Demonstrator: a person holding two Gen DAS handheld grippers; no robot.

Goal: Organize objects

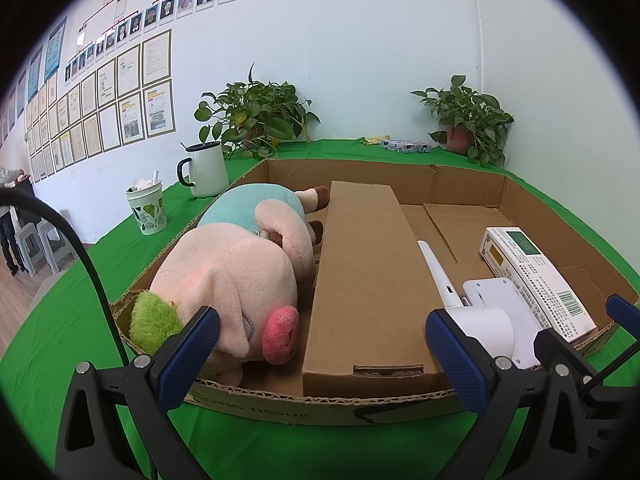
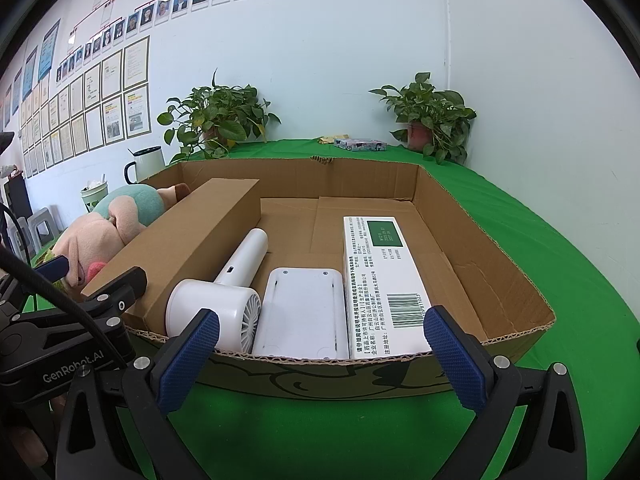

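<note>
A shallow cardboard tray (image 1: pixel 460 178) (image 2: pixel 472 216) sits on the green table. A long brown carton (image 1: pixel 366 280) (image 2: pixel 192 236) divides it. Left of the carton lies a plush pig (image 1: pixel 240 276) (image 2: pixel 96 240). Right of it lie a white hair dryer (image 2: pixel 224 300) (image 1: pixel 476 320), a flat white device (image 2: pixel 304 312) and a white medicine box (image 2: pixel 380 280) (image 1: pixel 536 276). My left gripper (image 1: pixel 322 344) is open and empty at the tray's near edge. My right gripper (image 2: pixel 322 348) is open and empty at the near edge, in front of the white items.
A white mug (image 1: pixel 204 170) and a paper cup (image 1: pixel 148 210) stand left of the tray. Two potted plants (image 1: pixel 256 116) (image 1: pixel 468 120) and a small patterned box (image 1: pixel 406 146) stand along the back wall. The left gripper's body (image 2: pixel 80 312) shows at the right wrist view's left.
</note>
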